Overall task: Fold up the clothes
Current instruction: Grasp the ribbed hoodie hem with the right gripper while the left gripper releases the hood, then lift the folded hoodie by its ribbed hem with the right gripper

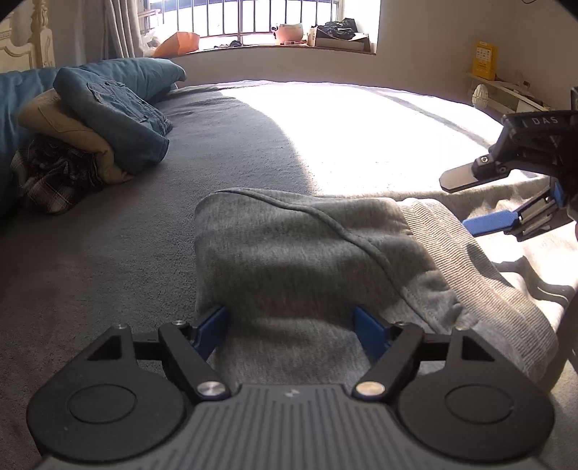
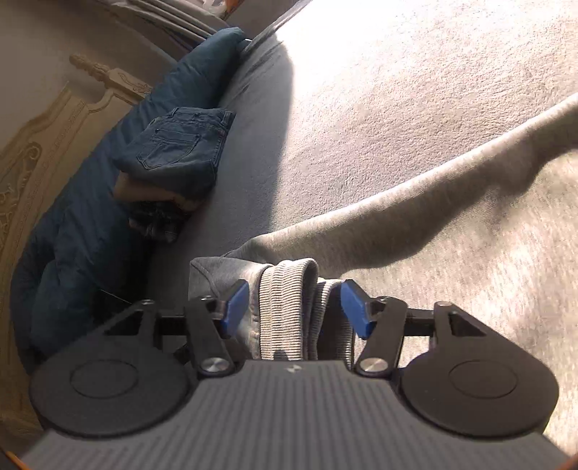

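The left claw (image 1: 290, 321) is seen nearest in its own view, with its two blue fingers (image 1: 213, 330) set wide apart. A fold of the grey sweatshirt (image 1: 296, 246) lies between them, but the fingers are not pressed on the cloth. The sweatshirt is spread on the bed (image 1: 119, 260), which is covered with a grey blanket, and its ribbed hem (image 1: 480, 260) is turned up on the right side.

The right claw (image 2: 294, 305) is also held wide open. In its own view the ribbed hem (image 2: 285, 307) stands bunched between the blue fingers (image 2: 236, 307), and a small gap is seen on each side, so nothing is gripped. From the left camera the right claw (image 1: 466, 200) is seen at the right edge, above the sweatshirt, with one fingertip over the other.

Farther away, at the left side of the bed, a pile of clothes is placed: folded jeans (image 1: 119, 119) on top, a tan garment (image 1: 68, 133) under them, and a dark checked garment (image 1: 54, 177) at the bottom. Behind the pile a blue pillow (image 1: 144, 74) is laid against the headboard (image 2: 54, 144). At the far end a barred window (image 1: 253, 18) is seen, and bags and boxes are kept on its sill (image 1: 274, 47).
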